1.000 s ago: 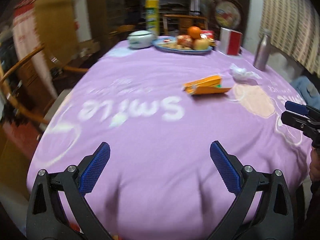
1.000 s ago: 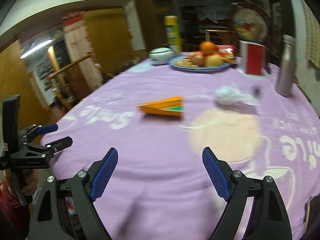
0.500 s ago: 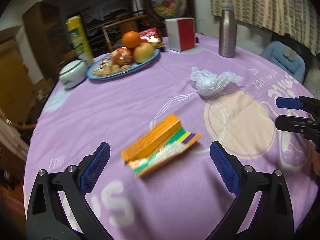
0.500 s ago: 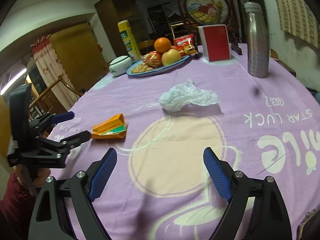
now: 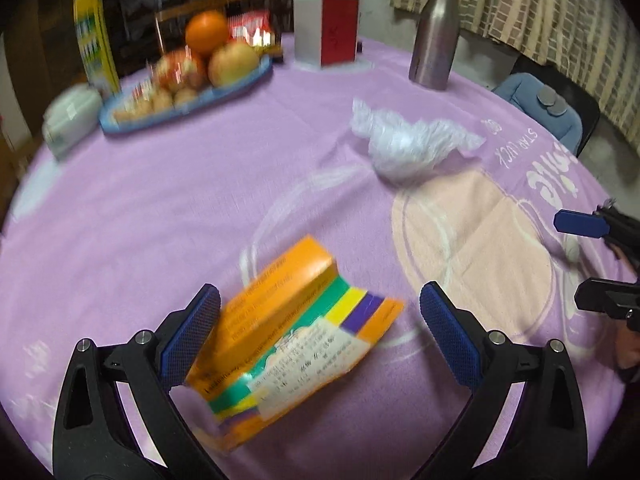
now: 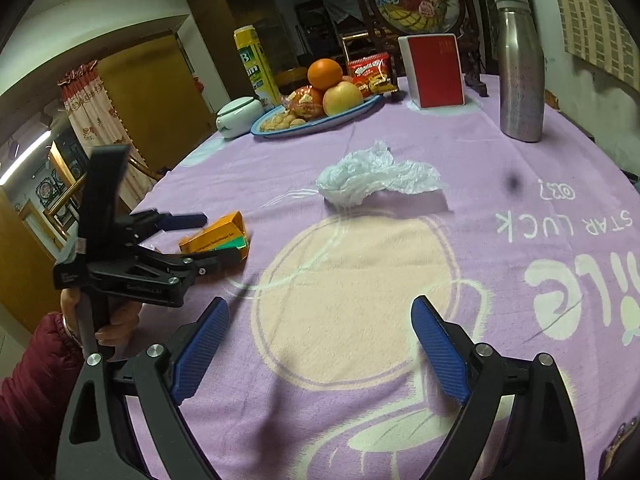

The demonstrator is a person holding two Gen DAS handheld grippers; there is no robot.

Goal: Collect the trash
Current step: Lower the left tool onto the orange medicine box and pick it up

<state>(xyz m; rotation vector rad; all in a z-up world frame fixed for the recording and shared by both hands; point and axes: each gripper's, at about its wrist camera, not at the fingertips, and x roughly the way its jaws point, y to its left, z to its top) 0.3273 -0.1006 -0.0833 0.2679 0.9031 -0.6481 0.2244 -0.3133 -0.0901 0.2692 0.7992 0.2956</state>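
An orange flattened carton (image 5: 288, 332) with coloured stripes lies on the purple tablecloth, partly between the wide-open fingers of my left gripper (image 5: 320, 328); its left edge is against the left pad. In the right wrist view the carton (image 6: 218, 240) sits between the left gripper's (image 6: 208, 240) open fingers. A crumpled white plastic bag (image 5: 408, 144) lies farther back; it also shows in the right wrist view (image 6: 372, 176). My right gripper (image 6: 320, 344) is open and empty above the cloth, well short of the bag.
At the back stand a blue fruit plate (image 6: 316, 120), a red-and-white box (image 6: 434, 70), a steel bottle (image 6: 520, 68), a yellow canister (image 6: 256, 68), a white lidded bowl (image 6: 236, 116) and a snack packet (image 6: 370, 72). A blue chair cushion (image 5: 540, 108) is at the right.
My left gripper has moved forward and down so the orange carton now lies between its fingers. My right gripper has advanced slightly toward the plastic bag. Both stay open.
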